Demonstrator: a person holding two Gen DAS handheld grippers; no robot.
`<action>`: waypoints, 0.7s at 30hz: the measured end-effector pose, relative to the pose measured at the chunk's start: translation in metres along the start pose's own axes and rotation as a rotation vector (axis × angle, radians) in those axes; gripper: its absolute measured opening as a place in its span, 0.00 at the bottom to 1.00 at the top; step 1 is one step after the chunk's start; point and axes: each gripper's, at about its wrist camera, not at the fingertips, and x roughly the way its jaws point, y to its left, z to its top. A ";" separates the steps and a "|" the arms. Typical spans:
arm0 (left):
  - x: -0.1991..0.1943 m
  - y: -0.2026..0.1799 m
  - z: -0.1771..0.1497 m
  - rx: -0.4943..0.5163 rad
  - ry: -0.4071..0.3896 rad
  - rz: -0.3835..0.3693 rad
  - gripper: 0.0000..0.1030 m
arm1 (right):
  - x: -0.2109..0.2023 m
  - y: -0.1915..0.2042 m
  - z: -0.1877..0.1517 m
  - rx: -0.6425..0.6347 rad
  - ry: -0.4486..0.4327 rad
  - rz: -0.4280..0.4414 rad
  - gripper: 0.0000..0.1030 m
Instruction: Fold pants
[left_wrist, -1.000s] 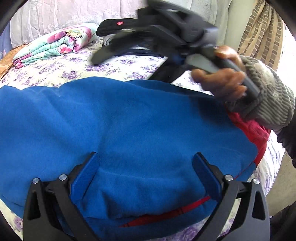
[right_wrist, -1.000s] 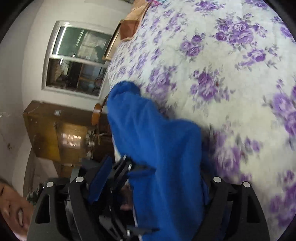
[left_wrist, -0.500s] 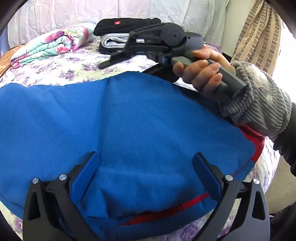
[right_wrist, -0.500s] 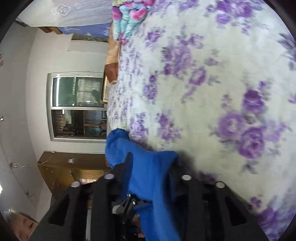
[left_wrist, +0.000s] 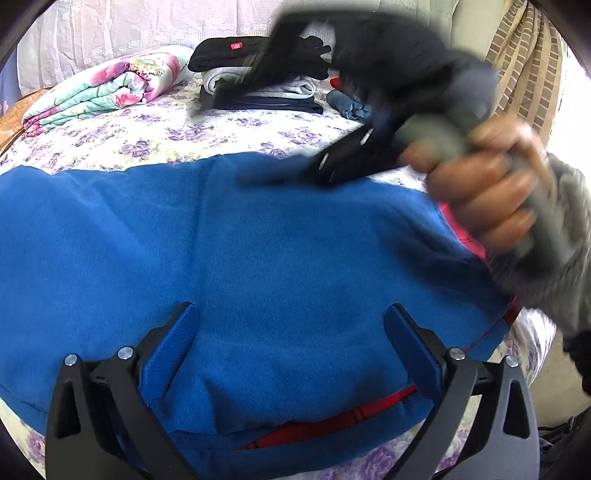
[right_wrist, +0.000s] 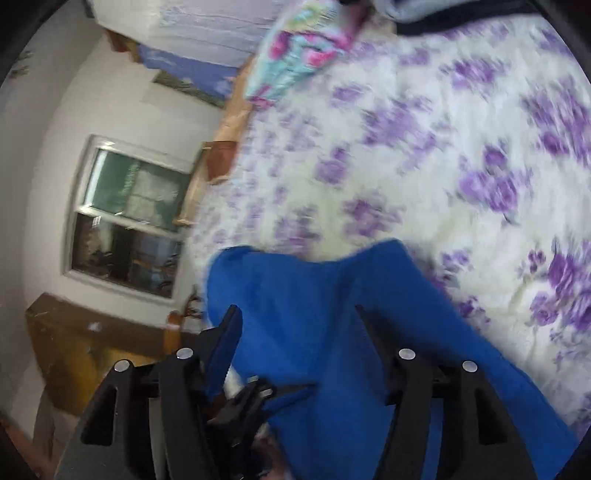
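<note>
**Partly folded: blue pants doubled over on the bed, far edge not yet settled**

Already the blue fleece pants (left_wrist: 258, 258) lie on the floral bedsheet (left_wrist: 147, 133) as a broad, flattened bundle, with a red lining or trim (left_wrist: 332, 424) peeking out along the near fold and at the right-hand end. That suggests at least one fold is done; the bundle is still wide, so a further fold and some smoothing probably remain.

The left gripper (left_wrist: 291, 343) hovers low over the near edge with its jaws spread wide, pinching nothing. The right gripper (right_wrist: 295, 325), held in a hand (left_wrist: 491, 192) with a ribbed grey cuff, is at the far right edge of the pants; its jaws have just been opening and stand partly spread, with a raised flap of blue cloth between them. Whether the pads still press on it is unclear through the blur.

Beyond the pants sit a rolled floral quilt (left_wrist: 107, 92) and a stack of folded dark and grey clothes (left_wrist: 266, 85), well apart from the work. Nothing blocks the next fold, though the right gripper crosses above the far corner.
</note>
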 end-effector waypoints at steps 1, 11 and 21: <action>0.000 0.000 0.000 -0.001 0.001 0.002 0.95 | 0.003 -0.006 0.001 0.016 -0.002 -0.007 0.49; -0.007 -0.002 0.002 -0.020 -0.021 0.031 0.95 | -0.140 0.011 -0.093 -0.011 -0.407 -0.013 0.73; -0.030 -0.027 0.038 -0.013 -0.117 0.072 0.95 | -0.281 -0.074 -0.289 0.295 -0.834 -0.202 0.76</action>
